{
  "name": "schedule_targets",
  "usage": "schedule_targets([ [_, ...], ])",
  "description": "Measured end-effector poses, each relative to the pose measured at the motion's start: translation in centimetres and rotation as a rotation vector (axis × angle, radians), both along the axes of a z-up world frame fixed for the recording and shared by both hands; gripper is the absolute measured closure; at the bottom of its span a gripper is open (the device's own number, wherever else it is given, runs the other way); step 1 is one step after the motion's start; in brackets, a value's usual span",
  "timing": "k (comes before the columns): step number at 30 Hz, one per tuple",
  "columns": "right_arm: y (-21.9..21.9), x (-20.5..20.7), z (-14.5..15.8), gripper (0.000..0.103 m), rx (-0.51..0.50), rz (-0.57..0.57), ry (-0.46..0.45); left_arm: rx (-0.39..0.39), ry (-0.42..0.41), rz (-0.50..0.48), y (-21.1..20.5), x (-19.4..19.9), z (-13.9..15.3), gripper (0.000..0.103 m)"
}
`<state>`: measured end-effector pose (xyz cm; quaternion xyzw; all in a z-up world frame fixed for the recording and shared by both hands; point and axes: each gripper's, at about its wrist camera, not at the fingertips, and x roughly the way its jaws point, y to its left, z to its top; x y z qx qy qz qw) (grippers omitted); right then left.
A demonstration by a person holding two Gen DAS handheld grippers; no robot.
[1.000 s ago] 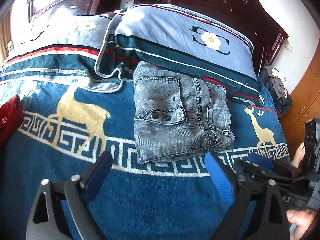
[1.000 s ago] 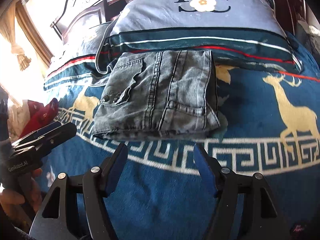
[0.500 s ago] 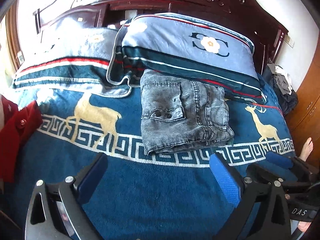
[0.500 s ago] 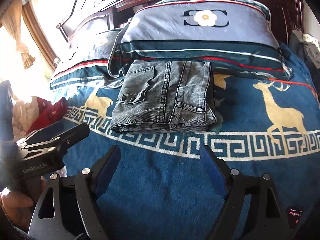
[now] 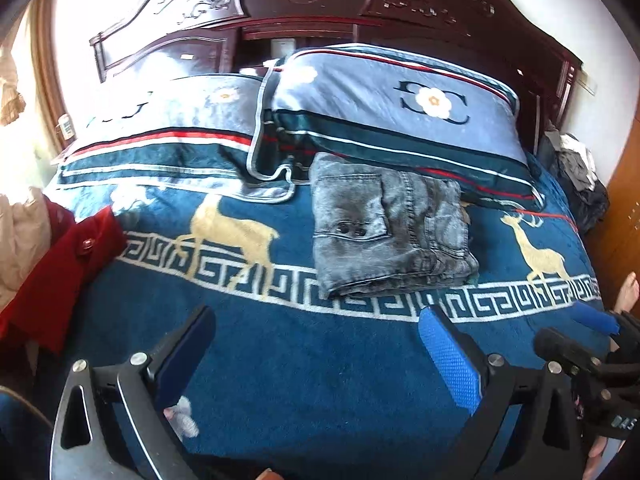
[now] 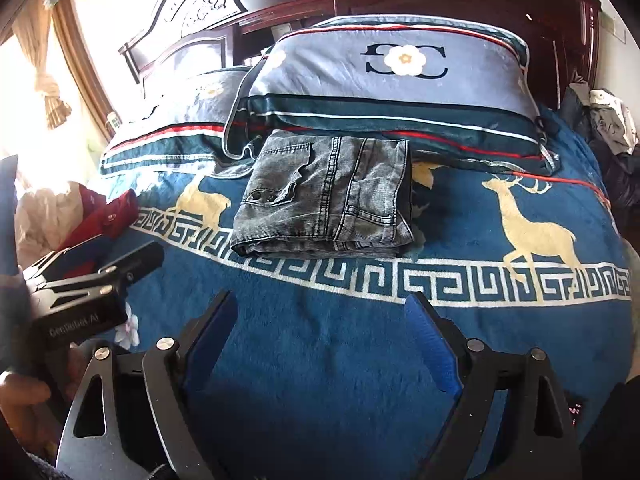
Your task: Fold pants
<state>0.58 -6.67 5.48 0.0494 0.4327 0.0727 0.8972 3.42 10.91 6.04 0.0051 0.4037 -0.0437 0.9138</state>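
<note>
The pants (image 5: 388, 232) lie folded in a grey square on the bed's blue blanket (image 5: 304, 360), their far edge against a pillow (image 5: 400, 112) and their near edge on the white key border. The left gripper (image 5: 316, 344) stands spread wide over bare blanket, grasping nothing. The right gripper (image 6: 320, 328) has just been opening and is released too, with nothing between its pads, well short of the pants.
</note>
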Motion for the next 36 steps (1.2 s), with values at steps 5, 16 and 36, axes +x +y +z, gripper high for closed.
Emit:
schedule_targets([
  [5,-0.2,-1.1,0.5,0.012,0.002,-0.005,-0.016,0.006,-0.013,0.004,0.1,-0.9,0.6,0.001],
  [16,-1.3,-2.8,1.2,0.011,0.002,-0.029,-0.038,0.059,-0.047,0.004,-1.3,-2.9,1.7,0.0],
  [36,-0.7,-4.1,2.3,0.01,0.011,-0.005,-0.066,0.069,-0.042,0.004,-1.6,-3.7,1.8,0.0],
])
